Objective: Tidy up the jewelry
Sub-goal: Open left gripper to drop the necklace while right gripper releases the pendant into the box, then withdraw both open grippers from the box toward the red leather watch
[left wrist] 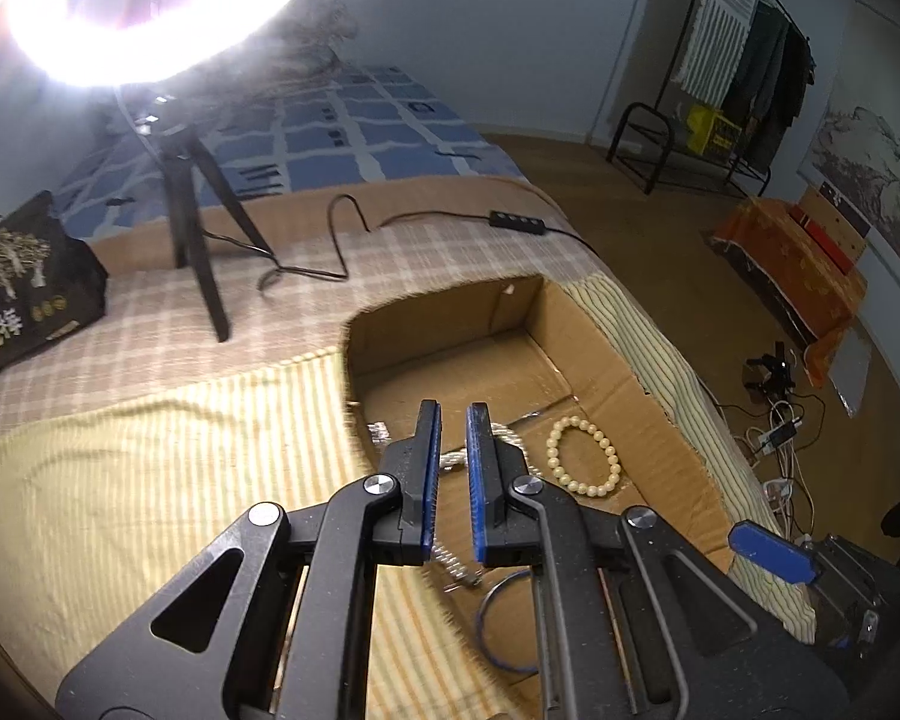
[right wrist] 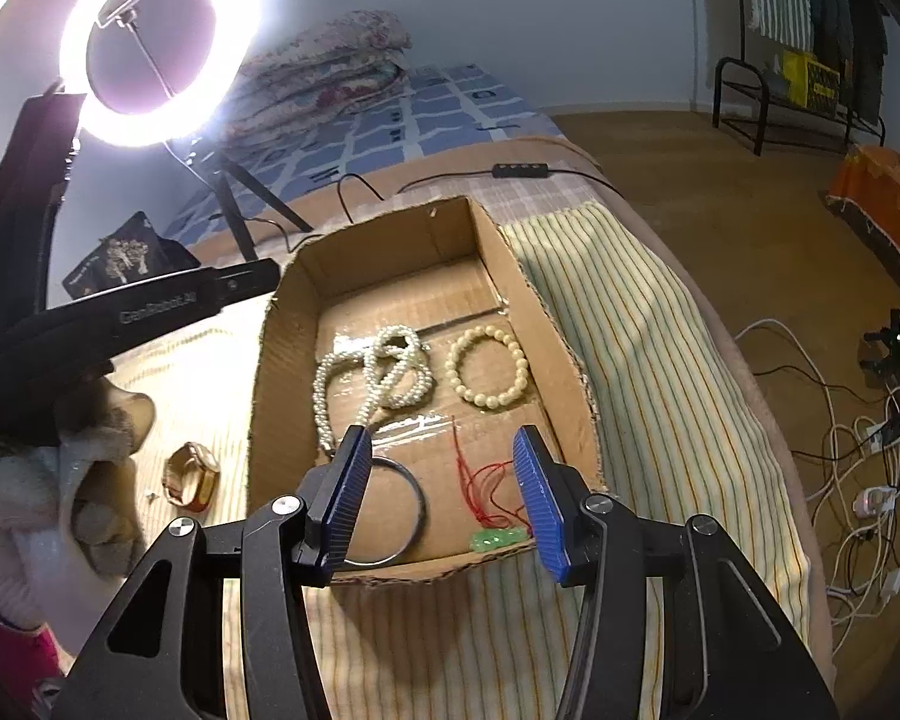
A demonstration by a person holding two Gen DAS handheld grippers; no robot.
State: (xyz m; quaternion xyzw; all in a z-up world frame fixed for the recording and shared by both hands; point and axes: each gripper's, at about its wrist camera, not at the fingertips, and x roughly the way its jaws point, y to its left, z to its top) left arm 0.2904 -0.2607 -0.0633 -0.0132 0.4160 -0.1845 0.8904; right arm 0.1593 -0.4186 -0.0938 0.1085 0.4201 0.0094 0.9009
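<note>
Black gripper (right wrist: 444,498), blue pads (right wrist: 354,498), silver screws.

A cardboard box (right wrist: 528,306) holds a tangled pearl necklace (right wrist: 384,372), a cream bead bracelet (right wrist: 487,366) and a metal bangle (right wrist: 417,510). A green pendant on red cord (right wrist: 498,537) lies at its near wall. A gold watch (right wrist: 192,477) rests outside on the striped cloth.

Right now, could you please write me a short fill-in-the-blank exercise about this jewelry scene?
1. The pearl necklace lies inside the cardboard ____.
2. The gold watch lies ____ the cardboard box.
3. The green pendant hangs on a ____ cord.
4. The right gripper fingers hold ____.

Missing words: box; outside; red; nothing
</note>
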